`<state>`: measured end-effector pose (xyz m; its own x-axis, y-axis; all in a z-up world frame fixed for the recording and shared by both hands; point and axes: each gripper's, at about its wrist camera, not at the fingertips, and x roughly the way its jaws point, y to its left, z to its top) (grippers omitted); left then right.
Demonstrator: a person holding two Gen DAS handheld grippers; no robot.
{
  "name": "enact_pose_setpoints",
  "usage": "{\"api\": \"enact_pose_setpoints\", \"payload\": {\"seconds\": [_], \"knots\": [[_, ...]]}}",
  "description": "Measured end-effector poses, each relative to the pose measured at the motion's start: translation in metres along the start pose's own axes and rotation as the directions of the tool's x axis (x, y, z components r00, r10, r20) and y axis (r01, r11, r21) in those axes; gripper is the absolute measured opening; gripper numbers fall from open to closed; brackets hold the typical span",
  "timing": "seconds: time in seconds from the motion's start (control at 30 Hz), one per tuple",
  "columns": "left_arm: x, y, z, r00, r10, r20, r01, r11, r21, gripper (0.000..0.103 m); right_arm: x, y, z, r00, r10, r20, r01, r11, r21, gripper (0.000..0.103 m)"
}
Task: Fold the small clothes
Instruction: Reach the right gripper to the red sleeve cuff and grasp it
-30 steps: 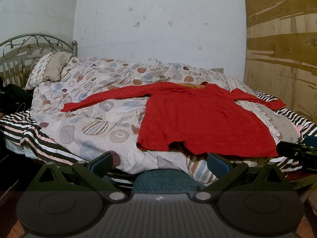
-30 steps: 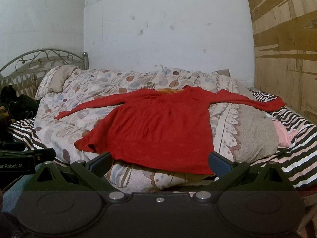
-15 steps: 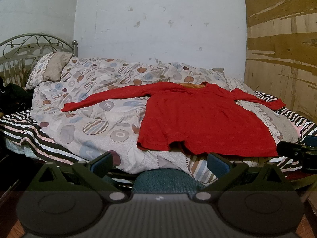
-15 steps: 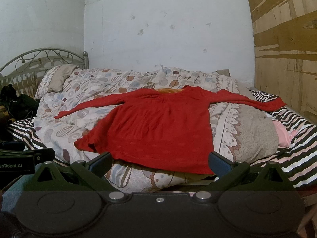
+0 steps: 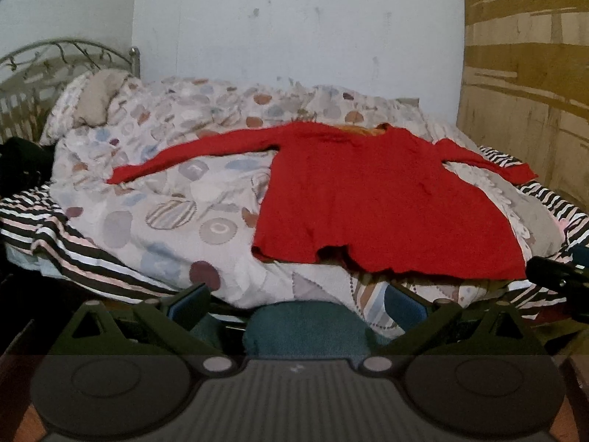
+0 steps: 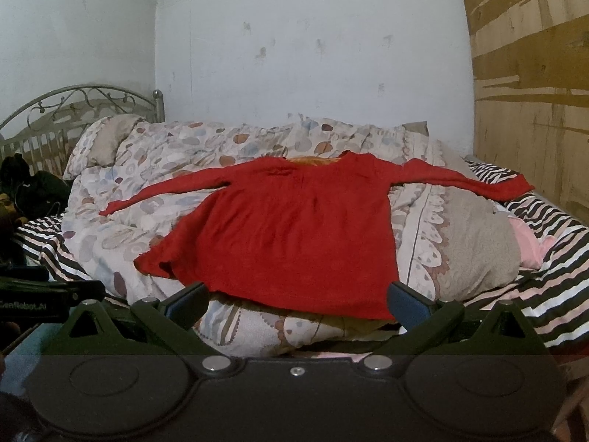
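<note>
A red long-sleeved top [image 5: 383, 199] lies spread flat on the bed, both sleeves stretched out sideways, hem toward me. It also shows in the right wrist view [image 6: 294, 228]. My left gripper [image 5: 294, 304] is open and empty, short of the bed's near edge, below the hem's left part. My right gripper [image 6: 296, 300] is open and empty, with the hem between its blue-padded fingers in the image; whether it touches the cloth I cannot tell. The right gripper's tip shows at the right edge of the left wrist view [image 5: 552, 272].
The top rests on a patterned quilt [image 5: 165, 199] over a striped sheet [image 6: 552, 280]. A pillow [image 5: 95, 99] and metal headboard [image 6: 73, 107] are at left, a wooden panel [image 6: 533, 92] at right, dark items [image 6: 36, 188] at far left. A teal cushion [image 5: 305, 328] sits below the bed edge.
Both views have shifted slightly closer to the bed; the top has not moved and both grippers stay open.
</note>
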<state>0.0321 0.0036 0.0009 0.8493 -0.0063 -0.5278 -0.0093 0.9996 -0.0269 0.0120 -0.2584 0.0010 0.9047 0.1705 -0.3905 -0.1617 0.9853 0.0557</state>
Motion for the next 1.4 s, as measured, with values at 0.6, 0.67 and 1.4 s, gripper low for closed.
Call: {"api": "enact_pose_setpoints", "payload": {"seconds": [0.6, 0.67, 1.4], "knots": [[0.149, -0.025, 0.129, 0.998, -0.042, 0.057, 0.038, 0.997, 0.067, 0.103, 0.126, -0.118, 0.078, 0.997, -0.083, -0.008, 0.083, 0.990, 0.114, 0.103], [0.167, -0.030, 0.136, 0.996, -0.062, 0.064, 0.057, 0.996, 0.073, 0.103, 0.146, -0.140, 0.088, 0.995, -0.094, -0.025, 0.097, 0.982, 0.160, 0.103], [0.270, -0.046, 0.111, 0.995, -0.076, -0.067, 0.081, 0.993, 0.087, 0.103, 0.347, -0.430, 0.141, 0.893, -0.426, -0.144, 0.438, 0.750, 0.496, 0.091]]}}
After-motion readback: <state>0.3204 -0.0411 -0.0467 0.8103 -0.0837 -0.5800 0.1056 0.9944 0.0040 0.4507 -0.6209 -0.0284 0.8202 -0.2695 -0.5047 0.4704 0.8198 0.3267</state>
